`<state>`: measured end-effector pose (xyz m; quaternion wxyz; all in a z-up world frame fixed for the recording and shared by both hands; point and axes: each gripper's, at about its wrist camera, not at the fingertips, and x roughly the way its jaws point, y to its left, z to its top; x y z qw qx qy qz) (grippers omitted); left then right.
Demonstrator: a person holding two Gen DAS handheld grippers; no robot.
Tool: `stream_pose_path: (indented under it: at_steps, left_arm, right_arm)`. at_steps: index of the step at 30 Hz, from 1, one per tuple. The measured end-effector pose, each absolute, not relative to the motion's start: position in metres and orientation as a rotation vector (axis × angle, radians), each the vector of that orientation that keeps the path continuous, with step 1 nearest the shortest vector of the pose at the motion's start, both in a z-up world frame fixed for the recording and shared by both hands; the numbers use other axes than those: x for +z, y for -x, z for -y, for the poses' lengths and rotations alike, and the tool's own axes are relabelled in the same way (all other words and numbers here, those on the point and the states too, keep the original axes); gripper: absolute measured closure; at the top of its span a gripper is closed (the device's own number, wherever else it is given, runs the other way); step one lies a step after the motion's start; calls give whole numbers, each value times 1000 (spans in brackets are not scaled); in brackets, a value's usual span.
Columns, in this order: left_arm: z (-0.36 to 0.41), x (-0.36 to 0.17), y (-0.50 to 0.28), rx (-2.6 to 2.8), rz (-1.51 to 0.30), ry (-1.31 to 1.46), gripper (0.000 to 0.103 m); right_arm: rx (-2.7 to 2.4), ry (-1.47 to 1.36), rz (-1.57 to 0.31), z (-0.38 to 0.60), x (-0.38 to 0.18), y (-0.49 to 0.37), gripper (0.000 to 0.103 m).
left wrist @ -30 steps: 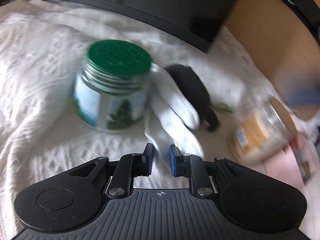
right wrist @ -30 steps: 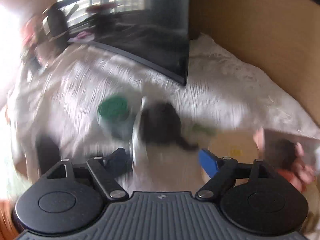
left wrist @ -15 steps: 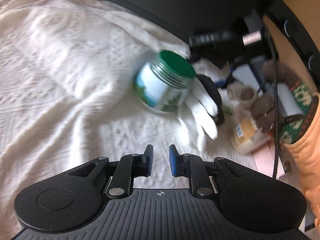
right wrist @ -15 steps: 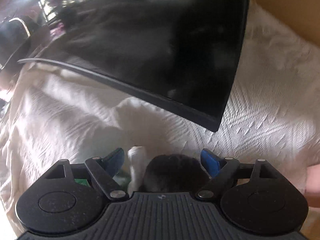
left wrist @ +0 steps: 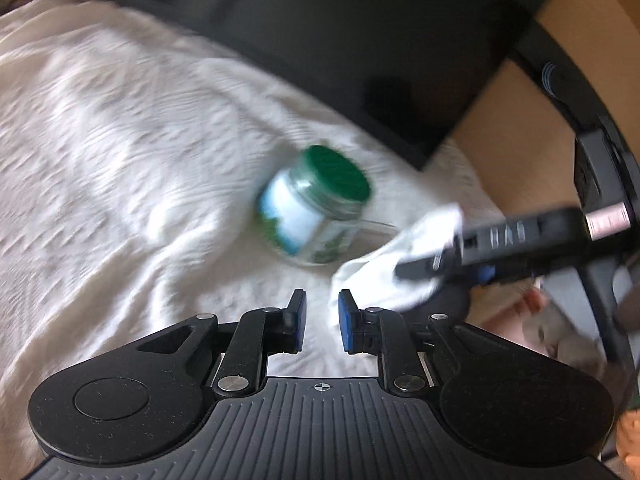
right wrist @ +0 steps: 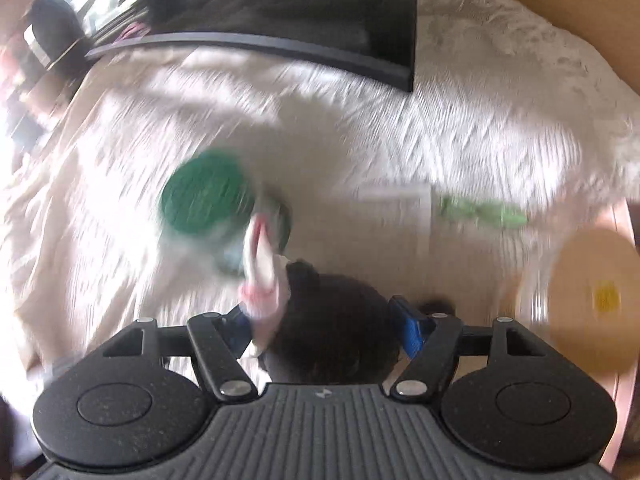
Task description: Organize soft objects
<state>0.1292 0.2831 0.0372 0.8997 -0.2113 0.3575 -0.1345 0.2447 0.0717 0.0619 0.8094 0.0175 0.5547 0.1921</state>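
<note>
Softness is what I'm weighing: the dark plush bundle [right wrist: 332, 328] with a white sock [right wrist: 262, 276] beside it sits between the fingers of my right tool [right wrist: 326, 330]. Both blue pads flank the dark mass closely, but the frame is smeared with motion and I cannot tell whether they actually pinch it or only bracket it. From the left wrist view the same white sock [left wrist: 400, 264] droops out beside the right tool's arm, limp and folded, so I judge it light, floppy and likely to sag or slip free if only a thin edge is caught. I would take the bundle through its thick middle, where the fabric can compress and fill the gap, not at a trailing corner.

My left tool [left wrist: 320, 324] hangs empty over the white bedspread [left wrist: 120, 152], its pads standing slightly apart with nothing between them.

Just beyond the sock stands a green-lidded glass jar [left wrist: 316, 216], close enough that a swinging cloth could brush it; it looks hard and breakable, so I would keep the soft load clear of it. A green scrap [right wrist: 484, 212] lies further right on the bedspread, near a tan round lid [right wrist: 592, 300]; it is too blurred to say what it is.
</note>
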Motion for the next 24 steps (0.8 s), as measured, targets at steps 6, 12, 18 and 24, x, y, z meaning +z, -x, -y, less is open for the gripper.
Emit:
stream_pose_path:
  at_steps: [6, 12, 18, 24]
  left_arm:
    - [-258, 45, -135, -329, -746, 391, 84]
    - [-230, 47, -148, -376, -798, 400, 84]
    - [-185, 47, -142, -433, -829, 137, 83]
    - [-204, 31, -121, -314, -936, -122, 78]
  right_arm:
    - [430, -38, -1185, -41, 51, -187, 33]
    - [456, -16, -1059, -10, 59, -133, 16]
    - [390, 87, -978, 16, 60, -103, 16]
    - [359, 167, -958, 27, 46, -91, 16]
